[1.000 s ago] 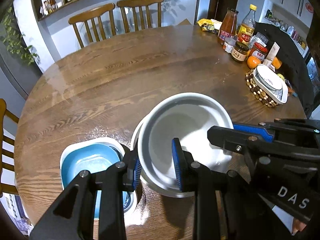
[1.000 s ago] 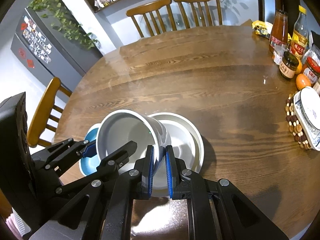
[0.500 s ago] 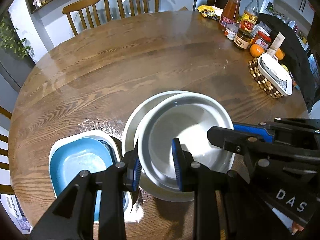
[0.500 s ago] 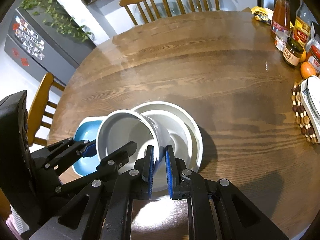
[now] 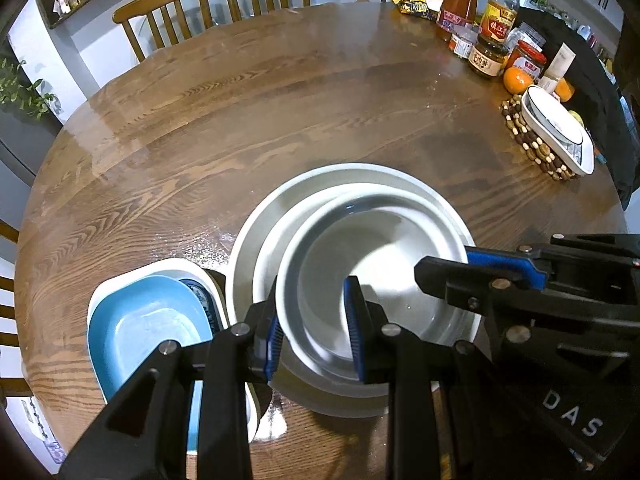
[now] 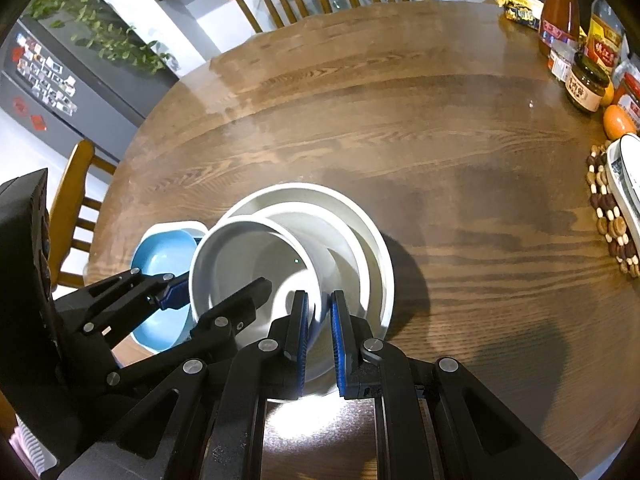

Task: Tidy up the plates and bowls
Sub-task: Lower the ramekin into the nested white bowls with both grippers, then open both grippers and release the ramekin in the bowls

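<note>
Low in the centre of both wrist views, a white bowl (image 5: 360,280) is held by two tools at once, inside a wider white bowl (image 5: 256,248) that stands on the round wooden table (image 5: 240,120). The left tool (image 5: 314,334) is clamped on the held bowl's near-left rim, one blue pad outside the wall and one inside. The right tool (image 6: 319,332) is clamped on the rim at the other side, its blue pads nearly together around the thin wall; in the left wrist view it enters from the lower right. Whether the held bowl's base touches the wider one cannot be told. Just beside the wider bowl, at the lower left of the left wrist frame, a blue dish (image 5: 148,332) lies nested in a white dish (image 5: 116,284). At the upper right stand bottles and jars (image 5: 488,52), an orange (image 5: 516,80), and a white dish on a beaded trivet (image 5: 532,148).
</note>
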The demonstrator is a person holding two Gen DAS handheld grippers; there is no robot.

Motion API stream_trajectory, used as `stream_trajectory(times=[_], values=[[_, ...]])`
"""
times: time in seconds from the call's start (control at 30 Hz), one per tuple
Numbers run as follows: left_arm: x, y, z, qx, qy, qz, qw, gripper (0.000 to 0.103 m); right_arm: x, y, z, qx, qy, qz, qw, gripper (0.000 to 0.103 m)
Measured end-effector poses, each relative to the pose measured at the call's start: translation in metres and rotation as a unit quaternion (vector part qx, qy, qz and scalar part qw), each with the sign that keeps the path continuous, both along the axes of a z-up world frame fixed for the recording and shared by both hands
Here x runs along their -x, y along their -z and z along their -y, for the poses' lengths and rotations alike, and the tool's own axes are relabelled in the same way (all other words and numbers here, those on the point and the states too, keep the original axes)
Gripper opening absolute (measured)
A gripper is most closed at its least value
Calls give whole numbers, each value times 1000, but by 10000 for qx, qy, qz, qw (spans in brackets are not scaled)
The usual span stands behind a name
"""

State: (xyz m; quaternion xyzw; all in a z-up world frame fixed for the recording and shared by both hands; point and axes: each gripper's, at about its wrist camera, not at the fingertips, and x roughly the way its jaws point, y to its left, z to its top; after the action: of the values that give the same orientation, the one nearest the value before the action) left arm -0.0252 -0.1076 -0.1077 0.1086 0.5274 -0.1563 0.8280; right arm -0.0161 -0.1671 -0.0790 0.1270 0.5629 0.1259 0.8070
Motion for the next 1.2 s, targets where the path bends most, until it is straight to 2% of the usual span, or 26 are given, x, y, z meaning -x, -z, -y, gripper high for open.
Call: stream_trajectory(times=[0.47,0.57,0.7,0.8,0.83,0.87,0.9,0.97,1.1,1.2], values=[[-3,-1,1,-10,-84,76,9999,29,-2,-1,1,-14,45,5,10000,13],[-2,-6,-3,121,-113,129,9998,39,0,-8,5,-97,93,105,9999,13],[1,-18,-5,179,-135,314,9993,50,3,-18,8,35,127,272,9995,13],[2,-25,-9,224,-193,419,9987,62,6,-24,11,74,159,357,9992,13],[3,-28,-11,249,-219,447,9984,64,6,-26,11,105,171,381,9991,14],[4,-30,-13,259,-248,460,9983,64,7,-27,12,126,190,415,9989,21],[4,-31,-15,276,-278,464,9982,64,9,-30,14,147,230,466,9985,33],[4,-33,-20,299,-357,468,9978,65,11,-32,17,155,290,522,9981,45],[3,-35,-29,329,-514,426,9972,65,13,-34,23,123,376,548,9977,45],[4,-35,-35,380,-583,368,9969,75,14,-33,26,104,442,536,9975,45]])
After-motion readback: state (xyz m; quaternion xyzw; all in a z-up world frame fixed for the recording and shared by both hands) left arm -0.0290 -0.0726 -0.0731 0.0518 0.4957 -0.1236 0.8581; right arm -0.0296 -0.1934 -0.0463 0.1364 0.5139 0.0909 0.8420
